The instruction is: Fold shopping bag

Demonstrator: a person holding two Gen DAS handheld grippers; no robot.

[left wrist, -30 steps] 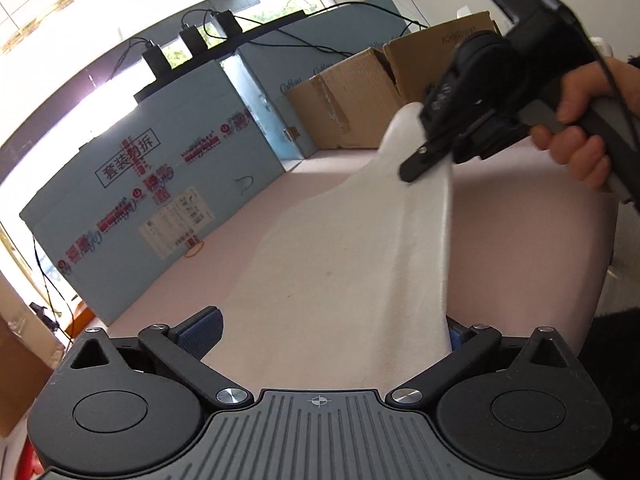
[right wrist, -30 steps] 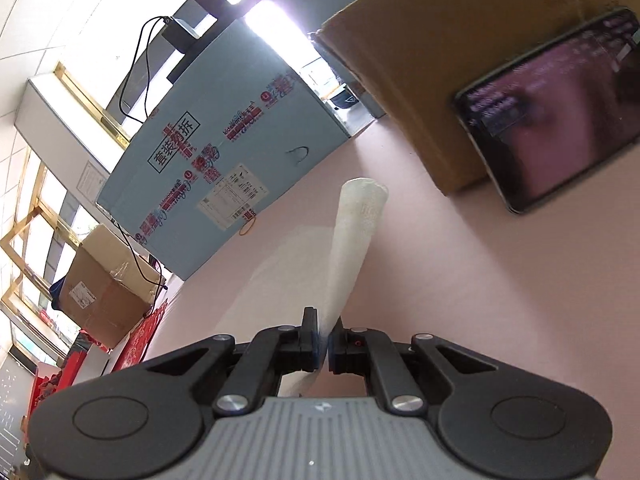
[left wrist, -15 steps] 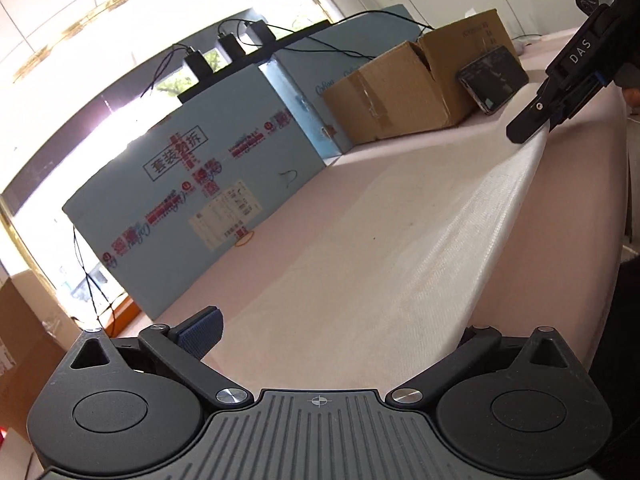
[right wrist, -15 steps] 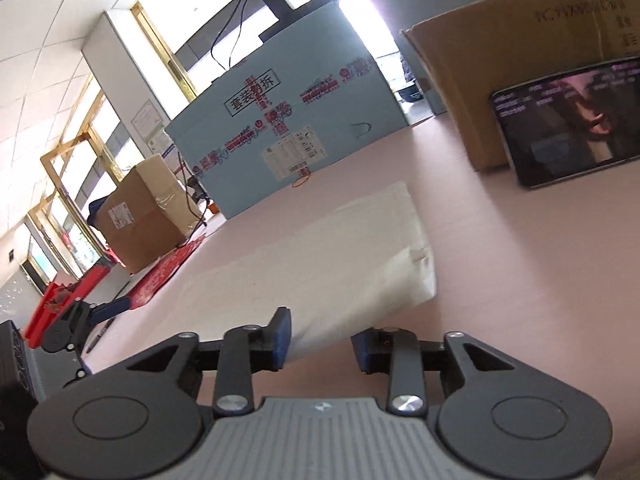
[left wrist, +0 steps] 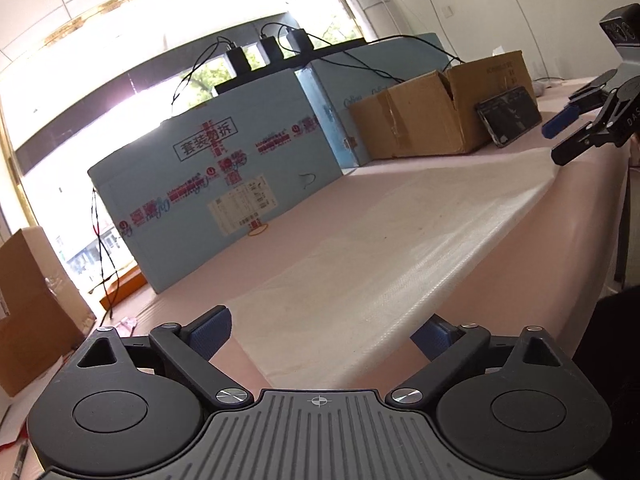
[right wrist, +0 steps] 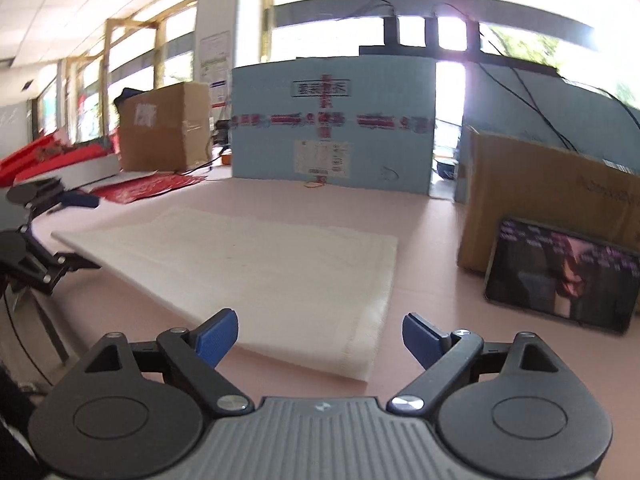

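Observation:
The white woven shopping bag (left wrist: 400, 236) lies flat and folded on the pink table; it also shows in the right wrist view (right wrist: 256, 268). My left gripper (left wrist: 324, 334) is open, its blue pads either side of the bag's near end, not holding it. My right gripper (right wrist: 320, 334) is open just short of the bag's near corner, empty. The right gripper also shows at the far right of the left wrist view (left wrist: 568, 136), off the bag's far end. The left gripper shows at the left edge of the right wrist view (right wrist: 60, 232).
A light blue printed box (left wrist: 224, 200) and a brown cardboard box (left wrist: 432, 120) stand along the table's back. A phone (right wrist: 564, 276) with a lit screen leans on the brown box. Red packaging (right wrist: 148, 186) and another cardboard box (right wrist: 164, 128) lie beyond the table's left.
The right gripper lowered the bag's raised end onto the table, opened and let go. The bag now lies flat. Both grippers have drawn back a little from it.

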